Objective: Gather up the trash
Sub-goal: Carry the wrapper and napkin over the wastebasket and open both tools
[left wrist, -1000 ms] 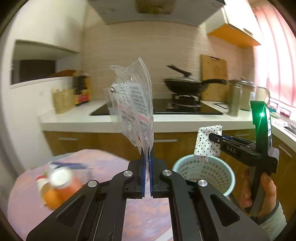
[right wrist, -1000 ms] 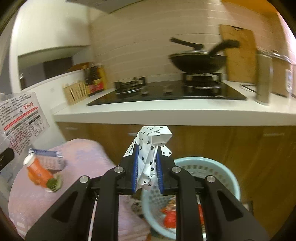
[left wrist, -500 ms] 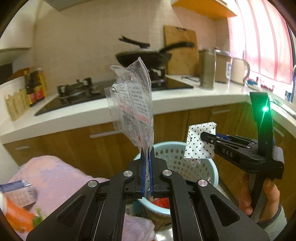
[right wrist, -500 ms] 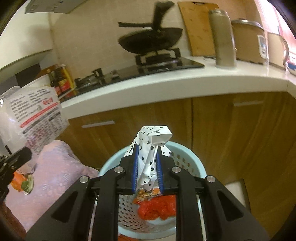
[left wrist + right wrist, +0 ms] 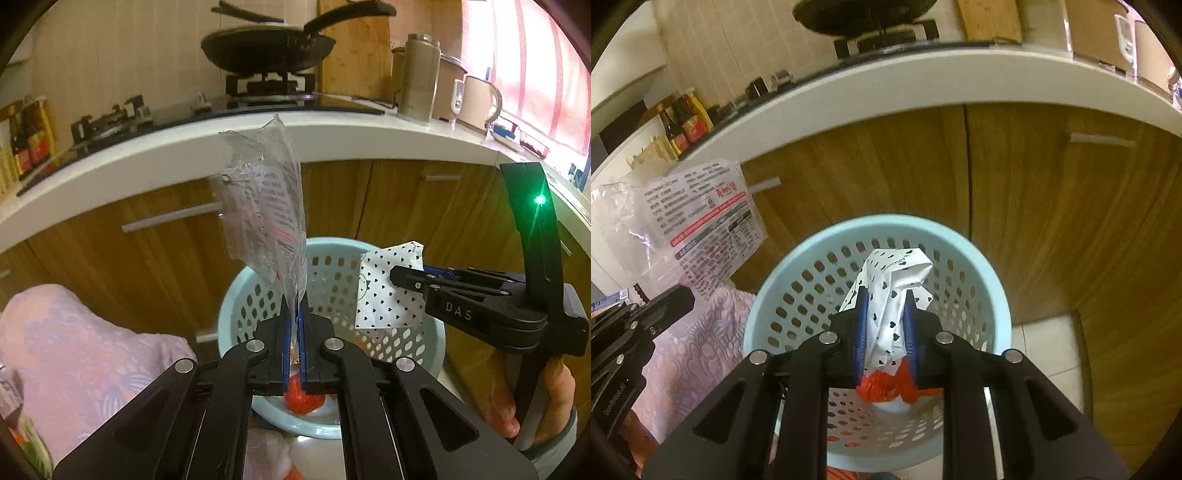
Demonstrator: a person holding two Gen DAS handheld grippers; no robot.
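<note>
My left gripper is shut on a clear plastic wrapper with printed text; the wrapper stands upright over the near rim of a light-blue perforated trash basket. The wrapper also shows in the right wrist view. My right gripper is shut on a crumpled white paper with black hearts and holds it above the basket's opening. In the left wrist view the right gripper and the paper hang over the basket. Red trash lies inside the basket.
The basket stands on a tiled floor against wooden cabinets under a white countertop. A table with a pink patterned cloth is to the left. A pan, a steel canister and sauce bottles stand on the counter.
Both grippers have swung from the table toward the basket and tilted down over it. Each still holds its piece of trash. The basket now fills the middle of both views.
</note>
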